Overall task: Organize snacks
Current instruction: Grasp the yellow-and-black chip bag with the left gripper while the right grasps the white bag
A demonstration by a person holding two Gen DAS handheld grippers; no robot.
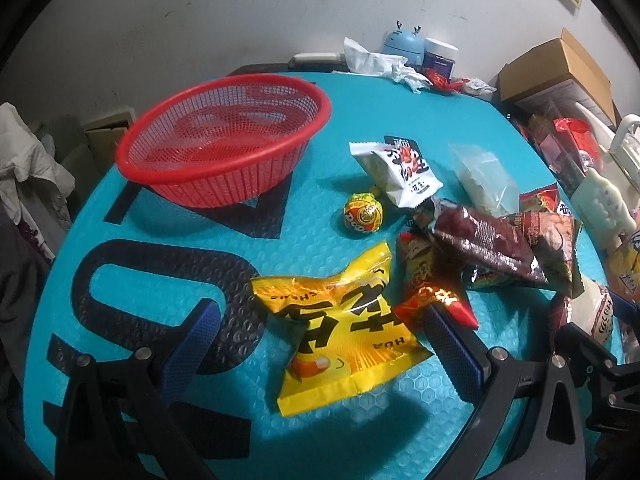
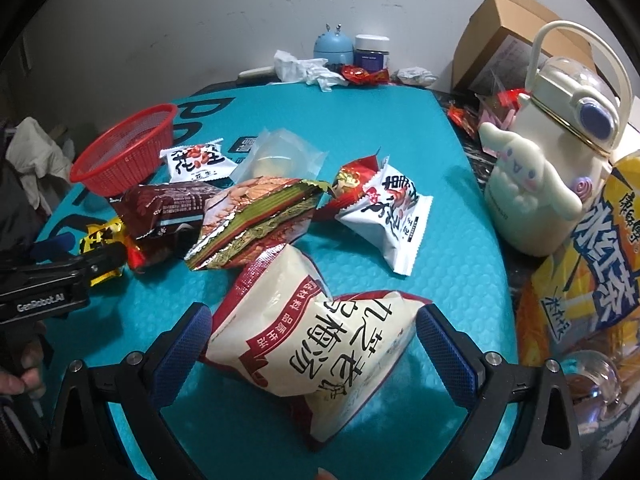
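A red mesh basket (image 1: 224, 140) (image 2: 124, 156) stands empty at the far left of the teal mat (image 1: 400, 116). My left gripper (image 1: 320, 312) is open, its blue pads on either side of a yellow snack packet (image 1: 344, 332) lying flat. A pile of packets lies to the right: a dark red one (image 1: 488, 244), a white peanut one (image 1: 400, 172) and a round yellow candy (image 1: 364, 214). My right gripper (image 2: 312, 312) is open around a white and red packet (image 2: 320, 340), pads close to its edges. The left gripper (image 2: 100, 264) shows at the left of the right wrist view.
A green and gold packet (image 2: 256, 224), another white packet (image 2: 388, 216) and a clear bag (image 2: 280, 156) lie mid-mat. A cream bottle with a plush figure (image 2: 548, 160) and a large yellow bag (image 2: 592, 280) stand on the right. Cardboard box (image 2: 512, 36), jars and tissue sit at the back.
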